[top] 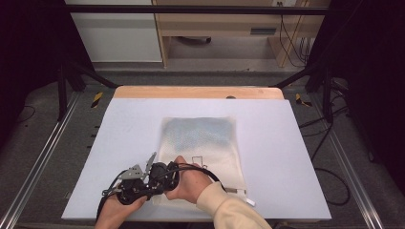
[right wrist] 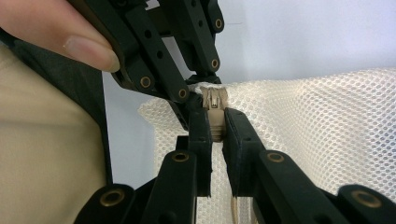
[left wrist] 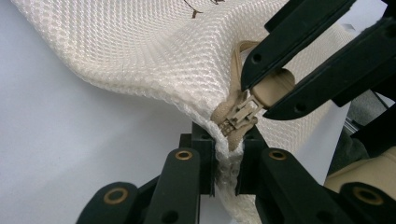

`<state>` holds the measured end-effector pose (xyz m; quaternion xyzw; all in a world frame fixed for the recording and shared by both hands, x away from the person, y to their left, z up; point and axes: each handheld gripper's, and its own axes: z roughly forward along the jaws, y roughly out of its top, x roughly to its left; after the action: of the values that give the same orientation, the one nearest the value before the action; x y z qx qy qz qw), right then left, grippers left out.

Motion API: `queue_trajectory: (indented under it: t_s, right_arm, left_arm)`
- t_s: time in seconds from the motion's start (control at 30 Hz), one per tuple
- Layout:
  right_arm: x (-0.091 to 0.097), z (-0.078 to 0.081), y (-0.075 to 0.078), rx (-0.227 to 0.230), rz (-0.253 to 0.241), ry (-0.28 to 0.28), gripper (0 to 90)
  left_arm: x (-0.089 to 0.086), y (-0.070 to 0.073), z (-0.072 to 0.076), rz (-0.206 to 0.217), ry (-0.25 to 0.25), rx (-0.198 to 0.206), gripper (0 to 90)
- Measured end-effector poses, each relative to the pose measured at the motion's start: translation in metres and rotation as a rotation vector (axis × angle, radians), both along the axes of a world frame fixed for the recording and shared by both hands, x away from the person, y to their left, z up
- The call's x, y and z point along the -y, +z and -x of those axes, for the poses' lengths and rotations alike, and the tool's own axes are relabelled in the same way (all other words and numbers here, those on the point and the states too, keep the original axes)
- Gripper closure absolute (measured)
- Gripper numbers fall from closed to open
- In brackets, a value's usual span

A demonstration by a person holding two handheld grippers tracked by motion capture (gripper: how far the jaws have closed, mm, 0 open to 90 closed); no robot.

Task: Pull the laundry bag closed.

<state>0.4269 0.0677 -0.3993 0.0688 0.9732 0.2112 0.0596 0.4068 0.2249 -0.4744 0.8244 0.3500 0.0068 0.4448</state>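
Table (top: 119, 143): one, with a pale grey-blue flat top; the mesh bag lies on its middle and near part.
Mesh bag (top: 200, 143): one, cream-white net fabric with small holes, roughly rectangular and flat. In the high view something bluish shows through its far half, too blurred to name. A small dark line drawing sits on its near half. Its near-left corner is lifted and bunched between the two grippers.
Hands: two; the right one comes in a cream sleeve (top: 229, 210), and each hand holds one gripper.
Left gripper (left wrist: 229, 161): one, black. Its two fingers (left wrist: 203, 154) are clenched on the edge of the bag, with the net fabric squeezed between them, just below the zipper slider.
Right gripper (right wrist: 217, 128): one, black. Its two fingers (right wrist: 238, 135) are closed on the beige tab of the zipper; the tab sits between the tips. In the left gripper view it comes from the upper right and meets the bag just above the left fingers.
Zipper slider (left wrist: 240, 114): one, beige metal-look piece, right at the corner of the bag, between the tips of the left fingers and the tips of the right fingers, touching the pull tab.
Pull tab (left wrist: 275, 88): one, tan, flat, pinched by the right fingers.
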Motion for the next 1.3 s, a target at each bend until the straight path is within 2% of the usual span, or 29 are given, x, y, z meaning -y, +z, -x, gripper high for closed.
queue_trajectory:
  t_s: [0.2,0.63,0.67,1.03,1.3]
  right_arm:
    - [-0.001,0.001,0.004,0.004,0.003,0.000,82.0]
    - [0.001,-0.001,0.000,0.003,0.012,0.001,82.1]
    - [0.002,-0.001,0.000,0.000,0.010,-0.002,82.1]
    - [0.010,-0.003,-0.003,-0.014,0.015,-0.025,82.0]
    - [0.016,-0.003,-0.005,-0.021,-0.012,-0.032,82.0]
  left_arm:
    - [-0.001,0.001,0.000,0.002,-0.001,0.010,81.6]
    - [-0.001,0.002,0.000,-0.002,-0.010,0.012,81.5]
    - [-0.001,0.002,0.000,0.009,-0.004,0.008,81.6]
    - [-0.003,0.003,0.000,0.000,-0.011,0.017,81.6]
    - [-0.002,0.003,0.001,0.007,-0.006,0.020,81.5]
